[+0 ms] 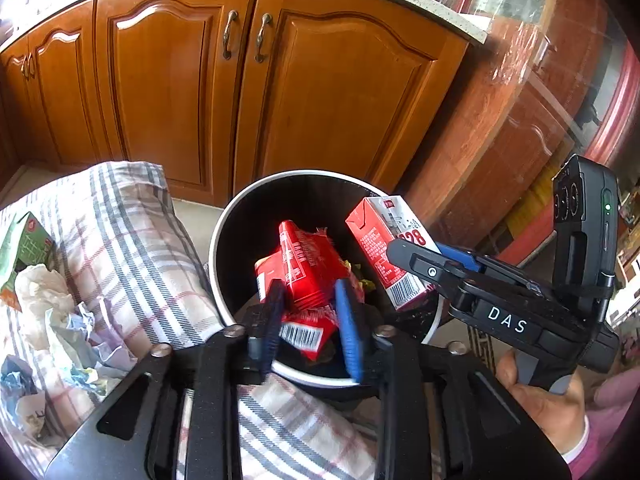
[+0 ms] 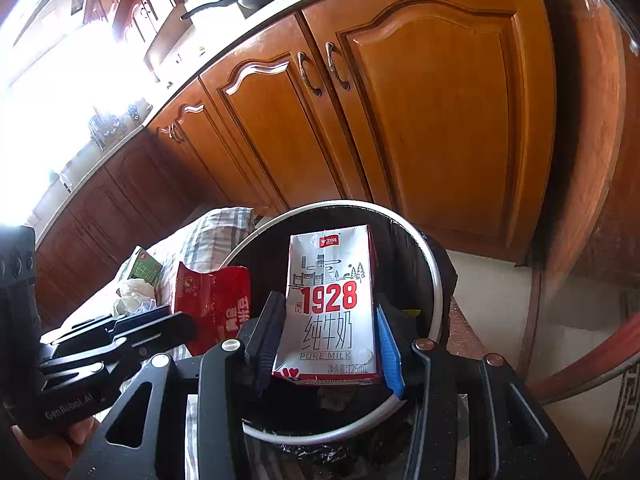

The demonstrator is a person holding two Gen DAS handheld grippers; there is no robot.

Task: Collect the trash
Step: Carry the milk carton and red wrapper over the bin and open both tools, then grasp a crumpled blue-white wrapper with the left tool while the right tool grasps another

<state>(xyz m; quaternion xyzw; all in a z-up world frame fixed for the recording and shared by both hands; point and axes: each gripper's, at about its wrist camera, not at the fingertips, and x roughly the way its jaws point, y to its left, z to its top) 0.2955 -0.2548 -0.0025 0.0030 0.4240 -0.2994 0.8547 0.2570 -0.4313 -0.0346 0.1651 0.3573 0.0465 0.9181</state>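
Note:
My left gripper (image 1: 310, 304) is shut on a crumpled red snack wrapper (image 1: 306, 268) and holds it over the open black trash bin (image 1: 224, 216) with a white rim. My right gripper (image 2: 328, 332) is shut on a red and white 1928 milk carton (image 2: 332, 304), also held over the bin (image 2: 434, 272). The carton (image 1: 384, 248) and the right gripper (image 1: 432, 258) show at the right of the left wrist view. The red wrapper (image 2: 216, 300) and the left gripper (image 2: 168, 328) show at the left of the right wrist view.
A plaid cloth (image 1: 132, 236) covers the surface left of the bin, with crumpled paper (image 1: 60, 312) and a green carton (image 1: 24, 248) on it. Wooden cabinet doors (image 1: 240, 92) stand behind the bin. A round wooden table edge (image 2: 592, 372) is at the right.

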